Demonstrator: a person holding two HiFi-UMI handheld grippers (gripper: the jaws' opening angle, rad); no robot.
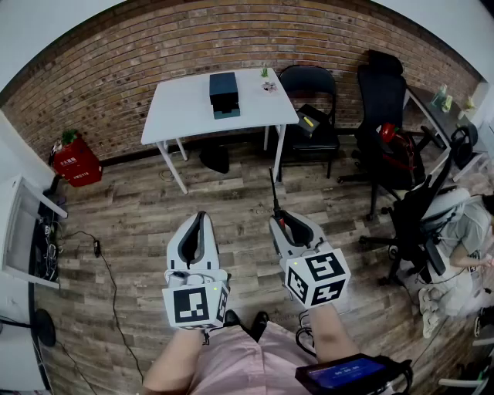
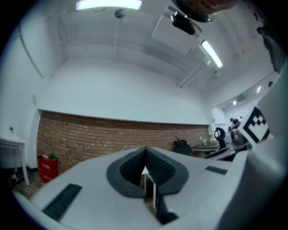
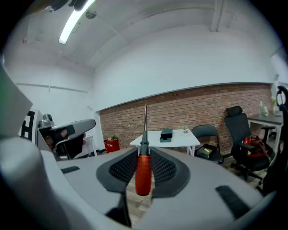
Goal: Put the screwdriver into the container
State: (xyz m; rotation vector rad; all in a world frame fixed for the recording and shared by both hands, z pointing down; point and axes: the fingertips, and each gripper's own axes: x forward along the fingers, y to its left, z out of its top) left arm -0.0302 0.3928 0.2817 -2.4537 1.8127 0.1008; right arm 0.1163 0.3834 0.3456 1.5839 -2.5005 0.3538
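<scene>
Bright, even ceiling-tube light (image 2: 108, 4); strong fisheye bending, dark corners.

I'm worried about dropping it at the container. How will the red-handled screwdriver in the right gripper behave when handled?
The screwdriver looks stiff: its thin shaft stands straight. The rounded handle would probably roll if laid flat. Only the handle sits between the ribbed fingers, with the long shaft sticking out, so it may pivot if the grip loosens.
</scene>
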